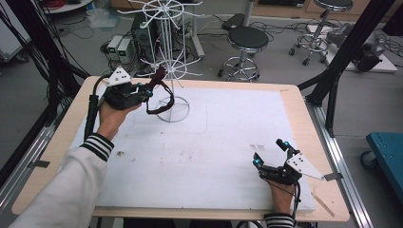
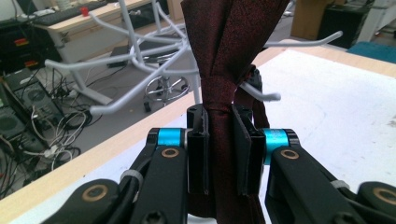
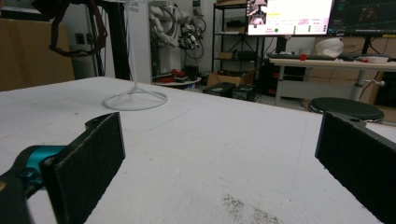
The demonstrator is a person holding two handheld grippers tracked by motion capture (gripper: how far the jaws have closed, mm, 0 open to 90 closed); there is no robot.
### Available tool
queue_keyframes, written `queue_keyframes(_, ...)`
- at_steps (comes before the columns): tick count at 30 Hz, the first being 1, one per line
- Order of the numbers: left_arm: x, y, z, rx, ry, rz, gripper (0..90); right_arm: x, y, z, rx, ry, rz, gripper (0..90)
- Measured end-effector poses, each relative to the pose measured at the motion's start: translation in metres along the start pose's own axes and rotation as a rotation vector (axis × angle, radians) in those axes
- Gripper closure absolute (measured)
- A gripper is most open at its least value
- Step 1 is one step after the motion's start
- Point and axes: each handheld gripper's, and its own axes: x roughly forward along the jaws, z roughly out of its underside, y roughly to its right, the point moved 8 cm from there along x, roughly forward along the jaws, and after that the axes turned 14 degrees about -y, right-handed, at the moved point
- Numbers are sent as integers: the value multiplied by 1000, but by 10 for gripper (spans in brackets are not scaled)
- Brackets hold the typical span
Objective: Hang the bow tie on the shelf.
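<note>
A dark maroon necktie [image 1: 159, 92] hangs in a loop beside the white wire hook stand [image 1: 167, 57] at the back of the table. My left gripper [image 1: 148, 91] is shut on the necktie [image 2: 219, 70], its jaws pressed on the folded fabric just below a white hook [image 2: 261, 93] of the stand. The tie's loop [image 3: 77, 32] shows far off in the right gripper view, next to the stand's round base [image 3: 135, 100]. My right gripper [image 1: 270, 153] rests near the table's front right, open, with bare white mat between its pads [image 3: 88, 161].
The white mat [image 1: 199, 152] covers most of the wooden table [image 1: 57, 142]. Black stools [image 1: 247, 40] and cables stand on the floor behind the table. Black frame posts [image 1: 347, 47] rise at the right. A dark smudge [image 3: 247, 210] marks the mat before the right gripper.
</note>
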Motion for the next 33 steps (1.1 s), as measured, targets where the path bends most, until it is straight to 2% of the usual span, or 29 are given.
queue_keyframes(3, 2, -2, 3, -17, 2, -7, 772, 0, 0, 0, 0, 0, 0, 7)
queue_keyframes(9, 8, -3, 10, -5, -38, -27, 772, 0, 0, 0, 0, 0, 1, 7)
queue_keyframes(19, 13, -5, 16, -30, -54, -24, 755, 0, 0, 0, 0, 2, 0, 7)
queue_keyframes(20, 13, -6, 16, -33, -57, -22, 730, 0, 0, 0, -1, 2, 1, 7)
queue_keyframes(21, 13, -6, 16, -44, -56, -18, 668, 0, 0, 0, -1, 1, 1, 8)
queue_keyframes(23, 13, -6, 18, -79, -66, 16, 506, 0, 0, 0, -2, 1, 3, 7)
queue_keyframes(25, 13, -6, 20, -78, -74, 48, 327, 0, 0, 0, 0, 2, -1, 8)
queue_keyframes(26, 13, -5, 20, -77, -64, 61, 263, 0, 1, 0, -1, 5, 0, 7)
queue_keyframes(27, 12, -5, 21, -76, -54, 59, 209, 0, 1, 0, 4, 5, 2, 7)
queue_keyframes(28, 9, -5, 21, -66, -37, 57, 109, 0, 2, 0, 8, 6, 3, 7)
queue_keyframes(30, 3, -3, 21, -58, 10, 70, 84, 0, 1, 0, 7, 6, 4, 8)
queue_keyframes(31, 1, -3, 22, -54, 26, 61, 70, 0, 1, 0, 7, 5, 5, 7)
queue_keyframes(33, -5, -3, 24, -47, 51, 75, 32, 0, 2, 0, 9, 6, 5, 8)
